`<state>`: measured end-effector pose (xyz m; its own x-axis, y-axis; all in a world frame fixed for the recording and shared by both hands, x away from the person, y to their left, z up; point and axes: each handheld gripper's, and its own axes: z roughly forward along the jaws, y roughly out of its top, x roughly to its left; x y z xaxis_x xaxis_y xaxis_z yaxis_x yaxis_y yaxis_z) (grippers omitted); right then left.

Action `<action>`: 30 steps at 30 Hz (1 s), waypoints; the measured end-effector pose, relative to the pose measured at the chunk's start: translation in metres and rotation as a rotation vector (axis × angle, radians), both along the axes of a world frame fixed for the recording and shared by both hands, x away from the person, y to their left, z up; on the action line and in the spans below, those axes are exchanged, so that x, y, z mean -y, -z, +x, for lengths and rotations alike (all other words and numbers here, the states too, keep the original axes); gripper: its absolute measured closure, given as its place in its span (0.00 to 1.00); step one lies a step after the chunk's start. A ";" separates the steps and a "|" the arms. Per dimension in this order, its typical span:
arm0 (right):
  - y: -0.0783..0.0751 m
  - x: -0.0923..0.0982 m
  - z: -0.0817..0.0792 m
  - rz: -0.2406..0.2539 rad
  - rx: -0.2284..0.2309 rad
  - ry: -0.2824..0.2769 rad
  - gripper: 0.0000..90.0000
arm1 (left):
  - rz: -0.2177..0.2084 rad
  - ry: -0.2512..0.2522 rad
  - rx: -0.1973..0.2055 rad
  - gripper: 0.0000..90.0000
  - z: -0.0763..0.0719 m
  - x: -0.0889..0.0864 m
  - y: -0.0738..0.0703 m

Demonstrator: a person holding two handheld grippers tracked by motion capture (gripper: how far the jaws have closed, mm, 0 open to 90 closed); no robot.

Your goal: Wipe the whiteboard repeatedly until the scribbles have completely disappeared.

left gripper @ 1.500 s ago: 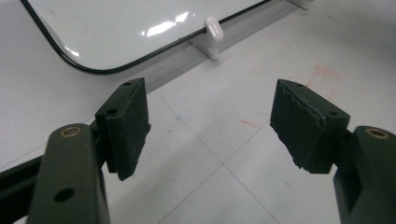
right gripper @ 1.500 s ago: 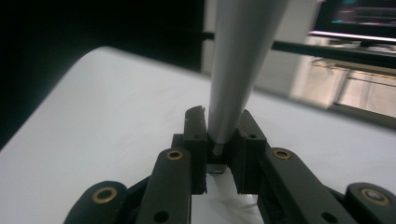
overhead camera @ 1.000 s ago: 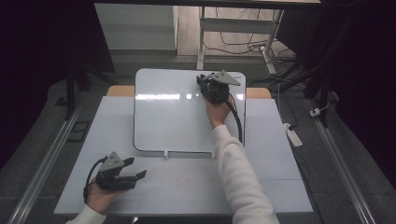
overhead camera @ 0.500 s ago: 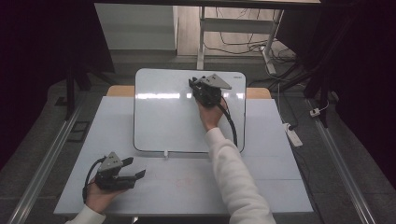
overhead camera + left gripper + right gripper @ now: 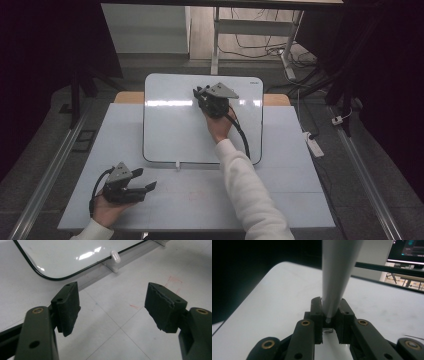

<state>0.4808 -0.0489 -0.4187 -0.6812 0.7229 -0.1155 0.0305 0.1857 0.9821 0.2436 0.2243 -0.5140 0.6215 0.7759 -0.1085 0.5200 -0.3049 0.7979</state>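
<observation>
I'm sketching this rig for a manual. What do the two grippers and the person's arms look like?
Both the left gripper and the right gripper are black, each topped by a grey three-cornered plate and trailing a black cable. Their linkages carry brass-coloured pivot bushings, and the jaws end in black blocky pads with worn, ragged edges. The person wears white long sleeves.

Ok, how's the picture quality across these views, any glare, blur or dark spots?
High view: dark surroundings, a glare band across the whiteboard. Left gripper view: sharp, bright reflections on the board, the open left gripper crisp. Right gripper view: the grey marker clamped in the right gripper looms blurred, left background black.
</observation>
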 end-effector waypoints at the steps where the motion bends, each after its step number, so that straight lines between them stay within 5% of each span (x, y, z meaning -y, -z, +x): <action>1: 0.000 0.001 0.001 0.004 0.000 -0.002 0.86 | 0.001 0.001 0.001 0.32 0.000 0.000 0.000; 5: -0.007 0.019 0.006 0.041 -0.001 0.062 0.86 | 0.003 0.001 0.003 0.32 -0.001 0.000 0.000; 6: -0.010 0.036 0.007 0.069 0.002 0.113 0.86 | 0.001 0.000 0.003 0.32 -0.001 -0.001 0.000; 11: -0.008 0.069 0.009 0.142 -0.011 0.164 0.86 | 0.002 -0.002 0.000 0.32 0.000 -0.001 0.000; 17: 0.003 0.038 -0.007 0.031 0.006 0.064 0.86 | 0.010 -0.001 -0.006 0.32 0.002 0.001 0.001; 19: 0.001 0.047 -0.005 0.032 0.018 0.095 0.86 | 0.007 -0.002 -0.005 0.32 0.001 0.000 0.001; 21: -0.005 0.072 0.001 0.093 0.018 0.180 0.86 | 0.004 -0.005 -0.001 0.32 0.000 0.000 0.001; 23: -0.005 0.075 0.002 0.108 0.011 0.180 0.86 | 0.002 -0.008 0.002 0.32 0.000 -0.002 0.000; 28: 0.006 0.026 -0.008 0.024 0.017 0.059 0.86 | 0.003 -0.006 0.000 0.32 0.001 -0.001 0.000; 30: 0.005 0.024 -0.008 0.006 0.025 0.064 0.86 | 0.005 -0.005 0.001 0.32 0.001 0.000 0.000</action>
